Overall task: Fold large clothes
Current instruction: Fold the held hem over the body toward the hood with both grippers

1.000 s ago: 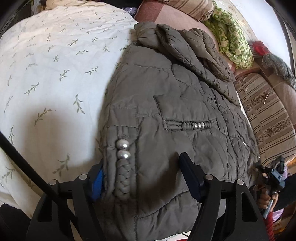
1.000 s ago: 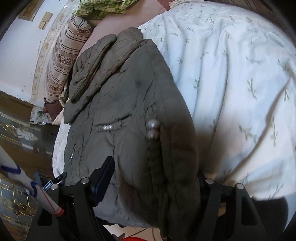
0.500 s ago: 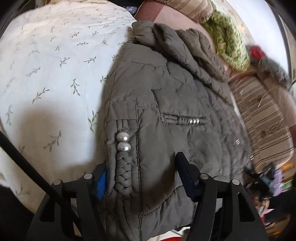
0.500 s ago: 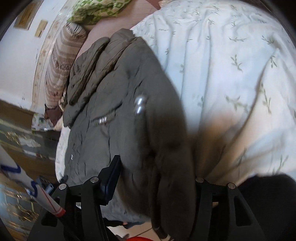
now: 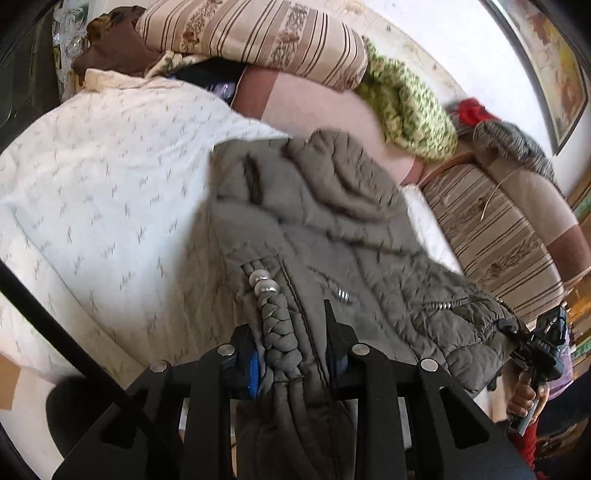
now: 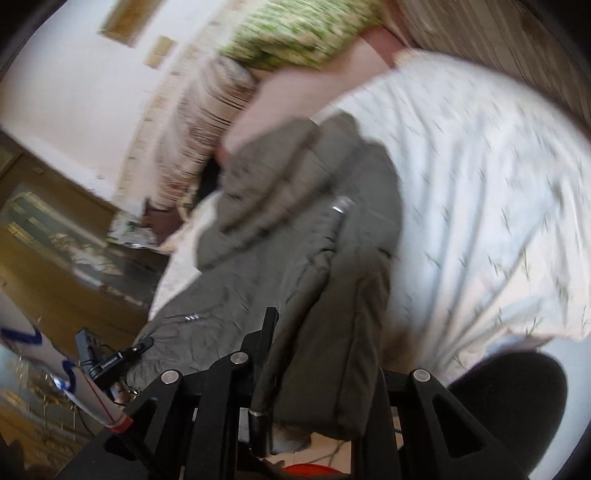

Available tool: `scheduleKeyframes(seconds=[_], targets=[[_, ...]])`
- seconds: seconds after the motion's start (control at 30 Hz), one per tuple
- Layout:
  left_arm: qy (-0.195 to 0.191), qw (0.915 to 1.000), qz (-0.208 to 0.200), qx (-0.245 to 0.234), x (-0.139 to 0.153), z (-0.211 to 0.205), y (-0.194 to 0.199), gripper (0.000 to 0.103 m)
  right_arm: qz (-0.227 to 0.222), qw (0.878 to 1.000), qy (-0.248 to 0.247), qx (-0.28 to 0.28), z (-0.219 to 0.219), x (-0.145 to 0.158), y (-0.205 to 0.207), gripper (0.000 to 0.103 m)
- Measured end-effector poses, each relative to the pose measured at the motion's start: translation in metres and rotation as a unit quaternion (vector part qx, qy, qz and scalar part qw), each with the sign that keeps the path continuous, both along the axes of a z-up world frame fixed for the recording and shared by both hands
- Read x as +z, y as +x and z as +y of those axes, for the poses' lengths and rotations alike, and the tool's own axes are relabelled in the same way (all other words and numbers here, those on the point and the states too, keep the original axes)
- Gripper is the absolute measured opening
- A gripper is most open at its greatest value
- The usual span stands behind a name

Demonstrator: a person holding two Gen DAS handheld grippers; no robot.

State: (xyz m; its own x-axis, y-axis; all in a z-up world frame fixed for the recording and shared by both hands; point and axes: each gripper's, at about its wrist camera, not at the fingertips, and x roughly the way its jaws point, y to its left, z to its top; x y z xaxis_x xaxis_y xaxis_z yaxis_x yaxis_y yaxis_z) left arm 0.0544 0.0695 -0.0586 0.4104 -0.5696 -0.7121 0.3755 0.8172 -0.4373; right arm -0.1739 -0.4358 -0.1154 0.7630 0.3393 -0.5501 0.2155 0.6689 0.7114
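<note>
Tools clamped on jacket hem, lengthwise away.

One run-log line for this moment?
phase: lifting hem | left gripper: shut on jacket | right gripper: shut on jacket | surface: white leaf-print bedspread

striped sofa cushions, white wall, leaf-print bedspread

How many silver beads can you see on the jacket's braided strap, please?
2: the silver beads sit touching, one above the other, atop the braided strap of the jacket, just beyond the left gripper. Others may be hidden.
</note>
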Motion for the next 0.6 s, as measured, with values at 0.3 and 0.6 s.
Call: scheduleKeyframes(seconds=[0.3, 0.6], targets=[[-0.057, 0.9960, 0.033, 0.061, 0.010, -0.014, 0.122, 0.028, -0.035, 0.999, -0.017, -0.013, -0.034, 0.062, 0.087, 0.019], [0.003, 0.9840, 0.086, 0.156, -0.056, -0.063, 0.274, 0.033, 0.025, 0.995, -0.059, -0.077, -0.085, 0.067, 0.267, 0.020]])
